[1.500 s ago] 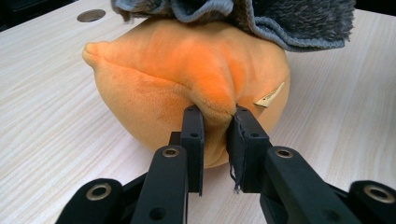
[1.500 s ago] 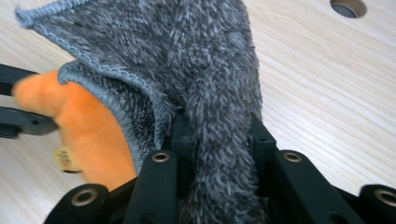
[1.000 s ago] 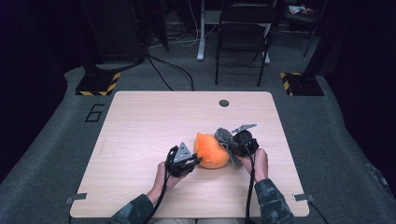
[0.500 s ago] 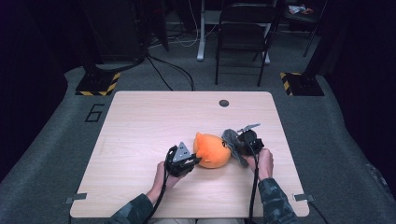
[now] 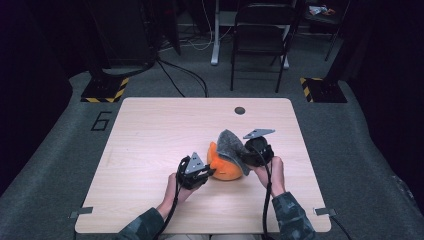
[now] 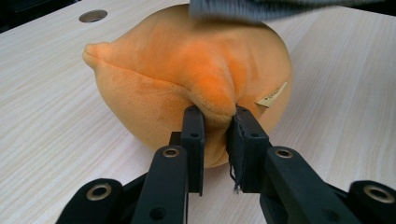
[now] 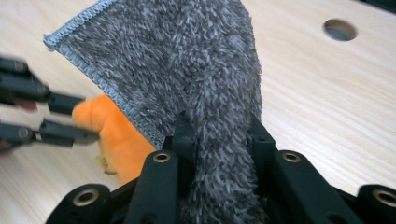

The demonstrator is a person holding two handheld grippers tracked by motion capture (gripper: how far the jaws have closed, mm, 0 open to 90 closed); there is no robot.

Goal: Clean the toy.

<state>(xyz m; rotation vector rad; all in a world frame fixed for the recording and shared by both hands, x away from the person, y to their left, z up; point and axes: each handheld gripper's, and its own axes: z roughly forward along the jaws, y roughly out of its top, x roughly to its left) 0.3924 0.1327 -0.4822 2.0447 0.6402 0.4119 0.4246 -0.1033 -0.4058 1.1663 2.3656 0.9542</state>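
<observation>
The wooden surface carries an orange plush toy near its middle, a little toward the person's side, with a round cable hole near the far edge. On the grey floor to the left of the surface a painted "6" can be read. A grey fuzzy cloth with a stitched hem lies draped over the top of the plush toy on its right side, hiding part of it; in the left gripper view the cloth is cut off by the top edge. The left tool sits just left of the toy, its jaws nearly closed and pinching a fold of the orange fabric. The right tool has its jaws closed on a bunched part of the cloth, which covers the gap between them. A small tan tag hangs from the toy's seam; any writing on it is too small to read.
</observation>
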